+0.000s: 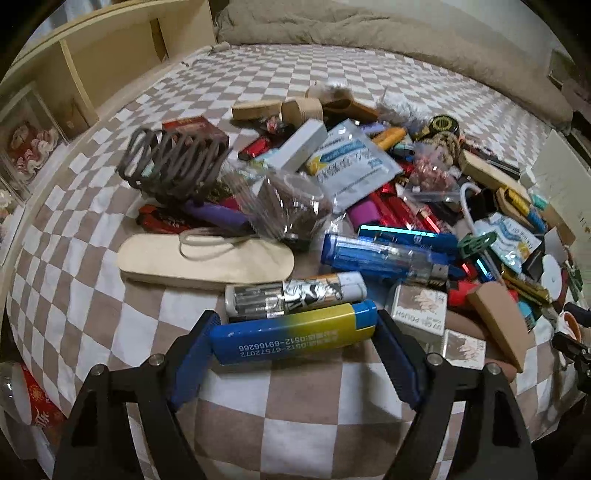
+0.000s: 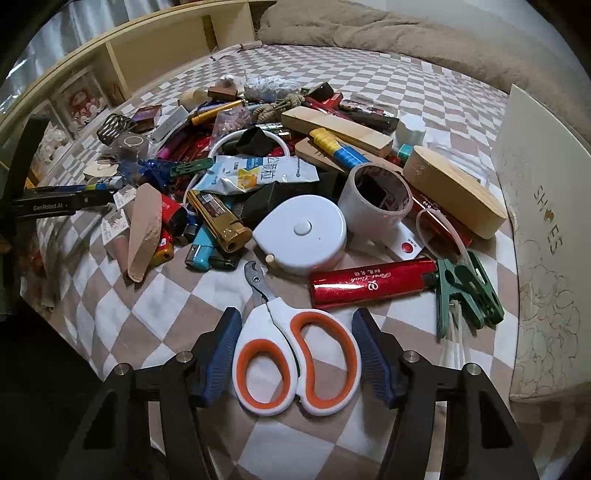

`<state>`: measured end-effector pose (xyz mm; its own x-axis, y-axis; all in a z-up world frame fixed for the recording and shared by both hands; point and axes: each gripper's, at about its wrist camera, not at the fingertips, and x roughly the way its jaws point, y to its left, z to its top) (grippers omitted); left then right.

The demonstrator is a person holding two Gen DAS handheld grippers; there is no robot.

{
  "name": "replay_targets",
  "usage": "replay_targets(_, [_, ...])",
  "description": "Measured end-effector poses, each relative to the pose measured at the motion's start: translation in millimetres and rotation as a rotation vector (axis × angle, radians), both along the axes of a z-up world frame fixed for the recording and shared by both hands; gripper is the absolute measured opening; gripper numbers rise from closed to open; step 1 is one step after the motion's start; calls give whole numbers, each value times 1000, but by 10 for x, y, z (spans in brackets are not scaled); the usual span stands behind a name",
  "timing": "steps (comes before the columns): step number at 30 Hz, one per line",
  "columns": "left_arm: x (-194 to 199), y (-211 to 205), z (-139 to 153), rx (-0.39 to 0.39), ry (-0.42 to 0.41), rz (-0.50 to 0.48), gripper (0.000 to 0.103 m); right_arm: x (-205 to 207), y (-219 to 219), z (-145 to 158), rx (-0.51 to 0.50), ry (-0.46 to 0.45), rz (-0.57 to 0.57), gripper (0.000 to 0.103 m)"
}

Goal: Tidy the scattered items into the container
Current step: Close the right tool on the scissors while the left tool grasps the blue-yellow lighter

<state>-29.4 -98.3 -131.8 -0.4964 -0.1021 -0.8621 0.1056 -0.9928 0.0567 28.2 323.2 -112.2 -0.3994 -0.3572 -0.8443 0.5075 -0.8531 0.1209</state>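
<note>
My left gripper (image 1: pixel 295 325) is shut on a blue and yellow lighter (image 1: pixel 291 334), which lies crosswise with one pad at each end, low over the checked bedspread (image 1: pixel 295 424). My right gripper (image 2: pixel 295 317) is shut on the white and orange scissors (image 2: pixel 299 362). Its blue pads (image 2: pixel 221 343) sit against the two handle loops, and the small blades point away toward the pile. The pile of scattered items (image 2: pixel 258 177) covers the bed ahead of both grippers. A white shoe box (image 2: pixel 546 221) stands at the right edge of the right wrist view.
Just beyond the scissors lie a red lighter (image 2: pixel 373 282), a green clip (image 2: pixel 465 295), a round white tape measure (image 2: pixel 303 236) and a white mug (image 2: pixel 376 199). A wooden insole (image 1: pixel 207 258) and a silver lighter (image 1: pixel 295 295) lie past the left gripper. A beige duvet (image 1: pixel 369 33) and a shelf (image 1: pixel 110 51) bound the bed.
</note>
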Motion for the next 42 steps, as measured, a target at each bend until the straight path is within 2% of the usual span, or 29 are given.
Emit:
replay_targets(6, [13,21,74,12,30,-3,83,-47,57,17,-61,-26,-31,63])
replay_targets(10, [29,35,126,26,46,-16,83,-36,65,70,-61,-15,-25,63])
replay_targets(18, [57,96,171,36,57,-45,83,62,-63,-9,60,-32,101,64])
replay_targets(20, [56,97,171,37,56,-45,83,49,-32,-18,59,-59,126,79])
replay_targets(22, [56,99,171,38,56,-46,83,55,3,-37,74,-67,141,87])
replay_targets(30, [67,152,172,39,57,-60,83,61,12,-97,103,-60,101,85])
replay_targets(34, [70,143,192,49,64,-57,83,55,32,-43,93,-49,88,64])
replay_targets(38, [82,158,217,55,73,-61,83,62,9,-18,95,-31,83,64])
replay_targets(42, [96,184,259,69,90,-64,83,38,20,32,51,-28,66,64])
